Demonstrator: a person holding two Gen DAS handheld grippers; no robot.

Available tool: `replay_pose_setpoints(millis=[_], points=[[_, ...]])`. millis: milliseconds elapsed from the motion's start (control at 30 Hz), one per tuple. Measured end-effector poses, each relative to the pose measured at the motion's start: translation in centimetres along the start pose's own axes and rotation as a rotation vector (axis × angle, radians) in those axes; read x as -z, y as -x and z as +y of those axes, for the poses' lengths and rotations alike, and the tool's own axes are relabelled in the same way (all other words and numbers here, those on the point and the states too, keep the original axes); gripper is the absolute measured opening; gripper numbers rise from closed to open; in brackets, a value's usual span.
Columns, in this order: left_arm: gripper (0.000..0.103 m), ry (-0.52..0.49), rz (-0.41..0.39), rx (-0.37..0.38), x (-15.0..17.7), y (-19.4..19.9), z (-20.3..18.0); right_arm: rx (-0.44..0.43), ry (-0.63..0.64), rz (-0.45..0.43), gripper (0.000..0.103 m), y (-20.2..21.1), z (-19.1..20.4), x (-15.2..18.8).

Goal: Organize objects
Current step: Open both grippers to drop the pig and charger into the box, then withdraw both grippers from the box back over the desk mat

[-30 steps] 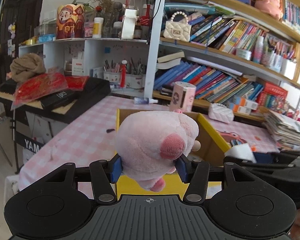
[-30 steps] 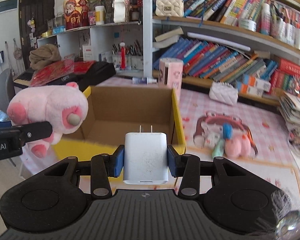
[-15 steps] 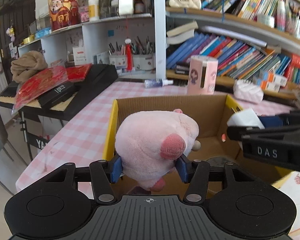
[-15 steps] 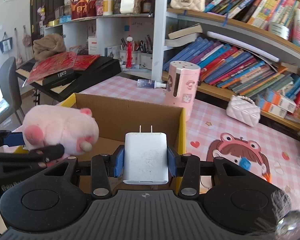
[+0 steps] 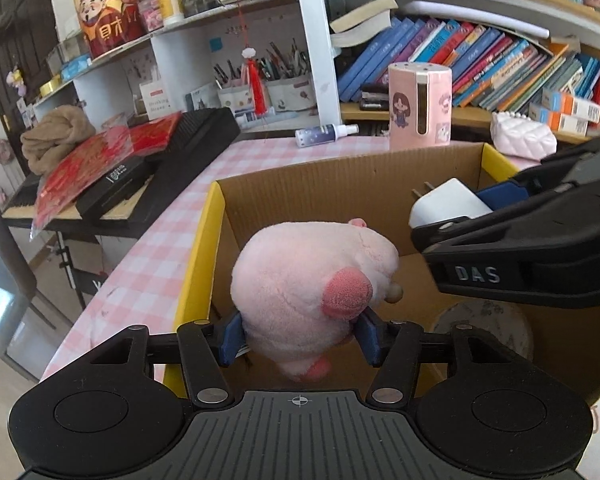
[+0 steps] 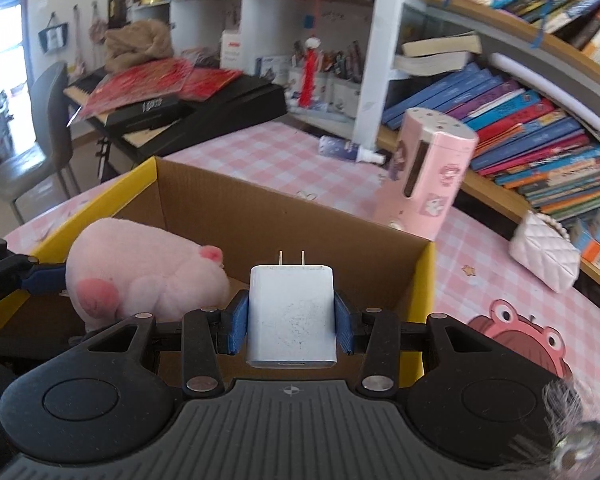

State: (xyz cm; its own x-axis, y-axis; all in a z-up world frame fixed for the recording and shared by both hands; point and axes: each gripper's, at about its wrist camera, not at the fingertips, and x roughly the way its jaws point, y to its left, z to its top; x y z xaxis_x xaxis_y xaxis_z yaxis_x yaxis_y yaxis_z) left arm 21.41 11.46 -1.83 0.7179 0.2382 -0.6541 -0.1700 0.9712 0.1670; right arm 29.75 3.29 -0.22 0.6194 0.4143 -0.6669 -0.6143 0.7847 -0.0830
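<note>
A pink plush pig [image 5: 308, 280] sits between the blue pads of my left gripper [image 5: 300, 340], whose jaws are opening while the pads still touch the pig's sides. It hangs over the inside of the open cardboard box [image 5: 340, 184] with yellow flaps. My right gripper [image 6: 292, 322] is shut on a white plug charger [image 6: 292, 312], prongs pointing away, above the box's right half. From the left wrist view the charger [image 5: 444, 204] and right gripper [image 5: 452, 216] show at the right. The pig [image 6: 140, 276] lies left of the charger in the right wrist view.
A grey round object [image 5: 484, 320] lies on the box floor. Behind the box stand a pink cylinder holder [image 5: 418, 104], a spray bottle [image 5: 324, 134] and a white quilted purse [image 5: 524, 140]. A black keyboard [image 5: 140, 176] and a chair [image 6: 40, 128] are at the left, bookshelves behind.
Both grippers have moved forward and down over the box with pig and charger. The right gripper now sits close beside the left. The left pads stand slightly wider.
</note>
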Motion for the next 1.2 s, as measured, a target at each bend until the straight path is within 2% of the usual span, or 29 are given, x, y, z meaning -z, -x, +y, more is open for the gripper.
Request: replay_pose_setpoints(millis=[167, 267, 567, 733, 967, 1200], points=[[0.061, -0.014, 0.003, -0.007, -0.1, -0.3, -0.3, -0.020, 0.049, 0.034, 0.041, -1.1, 0.3, -0.6], [0.061, -0.017, -0.017, -0.012, -0.2, -0.1, -0.4, -0.032, 0.052, 0.062, 0.041, -1.7, 0.2, -0.6], [0.070, -0.011, -0.028, -0.028, -0.4, 0.7, -0.8, -0.060, 0.058, 0.137, 0.041, -3.0, 0.2, -0.6], [0.081, -0.001, -0.055, -0.040, -0.3, 1.6, -0.6, -0.065, 0.056, 0.168, 0.041, -3.4, 0.2, -0.6], [0.087, 0.038, -0.110, -0.033, -0.3, 3.6, 0.2, -0.048, 0.057, 0.093, 0.049, -1.9, 0.0, -0.8], [0.090, 0.072, -0.168, -0.025, -0.2, 6.4, 1.3, -0.004, -0.001, -0.009, 0.053, 1.9, -0.3, -0.7]])
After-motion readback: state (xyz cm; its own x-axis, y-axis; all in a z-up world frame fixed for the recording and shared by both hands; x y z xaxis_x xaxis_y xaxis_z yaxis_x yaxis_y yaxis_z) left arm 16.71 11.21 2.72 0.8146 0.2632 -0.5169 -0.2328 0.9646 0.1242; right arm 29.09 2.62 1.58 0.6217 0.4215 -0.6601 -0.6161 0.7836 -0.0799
